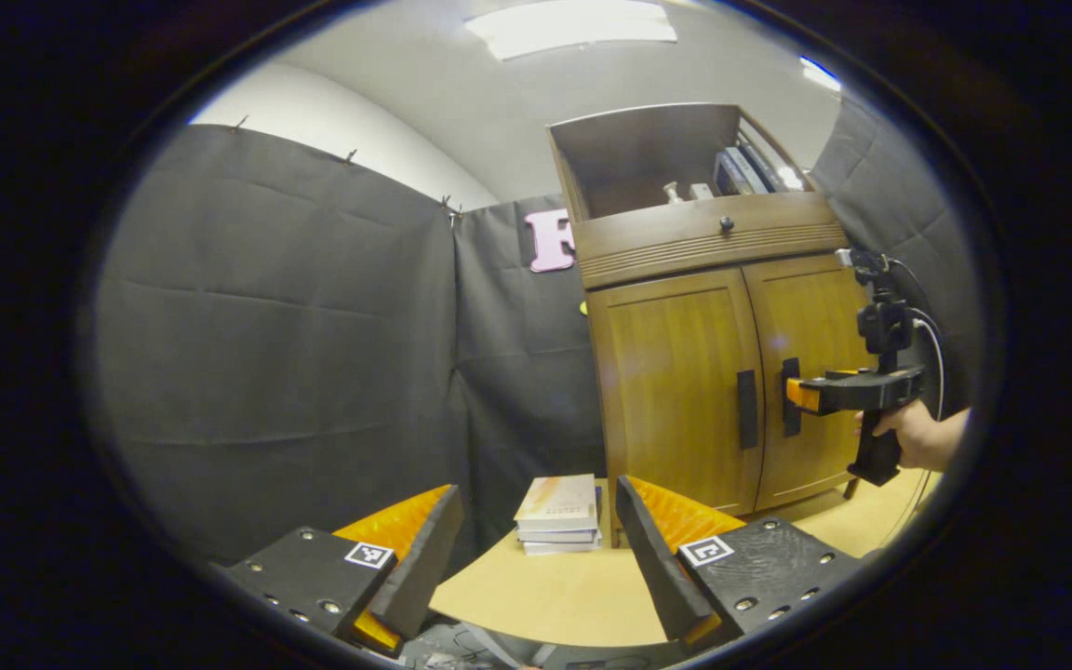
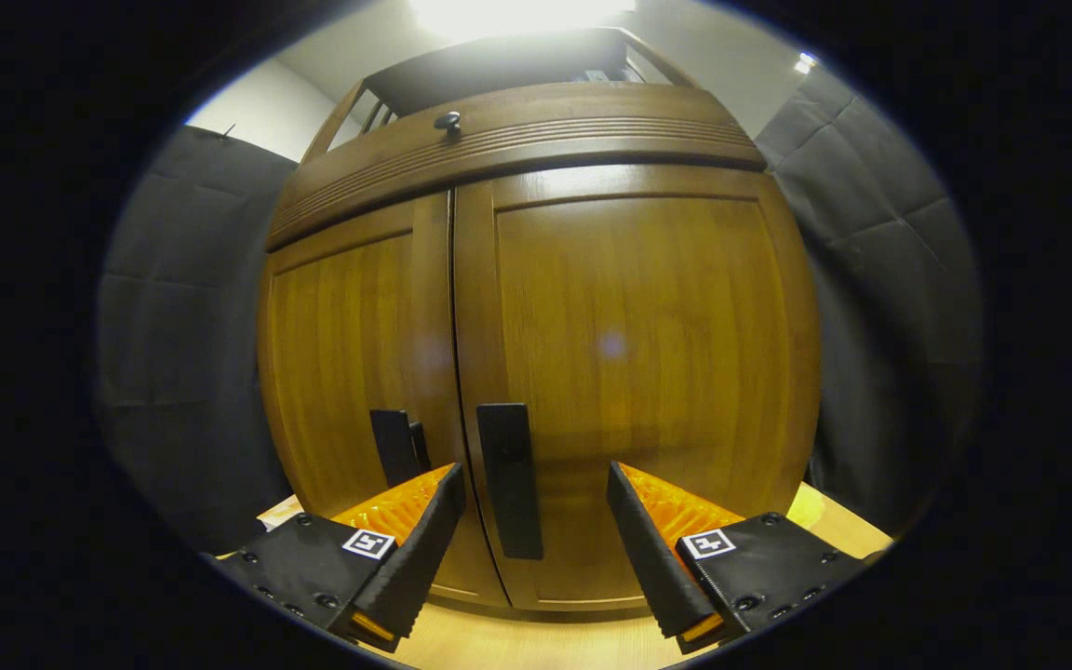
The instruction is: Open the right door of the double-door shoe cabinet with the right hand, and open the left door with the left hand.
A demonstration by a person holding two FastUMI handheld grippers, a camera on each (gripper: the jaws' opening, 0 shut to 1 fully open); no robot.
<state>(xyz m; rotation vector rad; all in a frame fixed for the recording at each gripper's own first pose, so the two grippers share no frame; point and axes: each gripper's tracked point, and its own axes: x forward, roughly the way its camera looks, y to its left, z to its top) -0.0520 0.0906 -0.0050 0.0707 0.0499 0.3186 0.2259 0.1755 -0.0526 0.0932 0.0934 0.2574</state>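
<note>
A wooden shoe cabinet (image 1: 685,279) stands on the table with both doors shut. In the left gripper view my left gripper (image 1: 536,540) is open, well short of the cabinet and left of it. Farther off, a hand holds my right gripper (image 1: 792,395) close to the right door's dark handle (image 1: 790,397); the left door's handle (image 1: 747,409) is free. In the right gripper view my right gripper (image 2: 531,521) is open, with the right door's handle (image 2: 508,479) standing between its fingers, untouched. The left door's handle (image 2: 396,445) is just to the left.
A stack of books (image 1: 559,514) lies on the light wooden table (image 1: 555,596) by the cabinet's left front corner. A drawer with a small knob (image 1: 727,223) sits above the doors, and an open shelf on top holds books (image 1: 741,172). Black cloth walls surround the booth.
</note>
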